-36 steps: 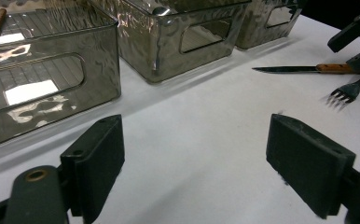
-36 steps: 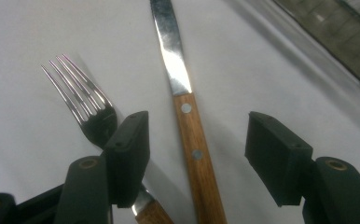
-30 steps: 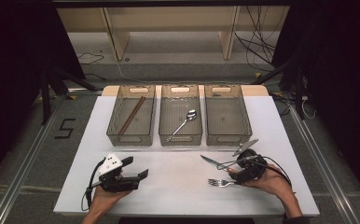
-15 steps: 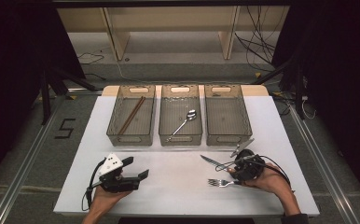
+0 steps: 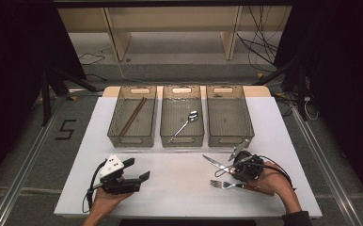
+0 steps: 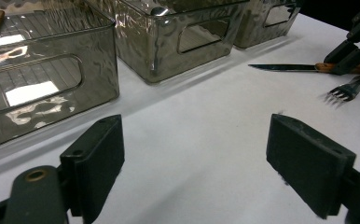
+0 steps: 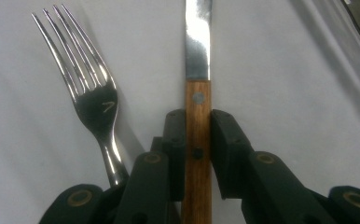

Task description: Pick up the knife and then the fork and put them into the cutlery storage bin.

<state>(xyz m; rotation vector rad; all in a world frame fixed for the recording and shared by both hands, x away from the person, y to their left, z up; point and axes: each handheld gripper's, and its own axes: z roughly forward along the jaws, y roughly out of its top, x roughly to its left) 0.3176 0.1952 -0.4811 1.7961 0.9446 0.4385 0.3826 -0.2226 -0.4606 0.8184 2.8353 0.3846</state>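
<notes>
A knife with a wooden handle lies on the white table at the front right. My right gripper has just been closing and now stands shut on that handle, its pads pressing on both sides. In the high view the knife points left from the right gripper. A steel fork lies beside the knife, just nearer the table's front edge. At the front left my left gripper rests open; its jaws stand wide apart over bare table.
Three clear grey bins stand in a row at the back. The left bin holds brown chopsticks, the middle bin a spoon, and nothing shows in the right bin. A cable trails from each gripper.
The right gripper's jaws have come together on the knife's handle. The right hand shifted only slightly, and the left gripper stayed put.
</notes>
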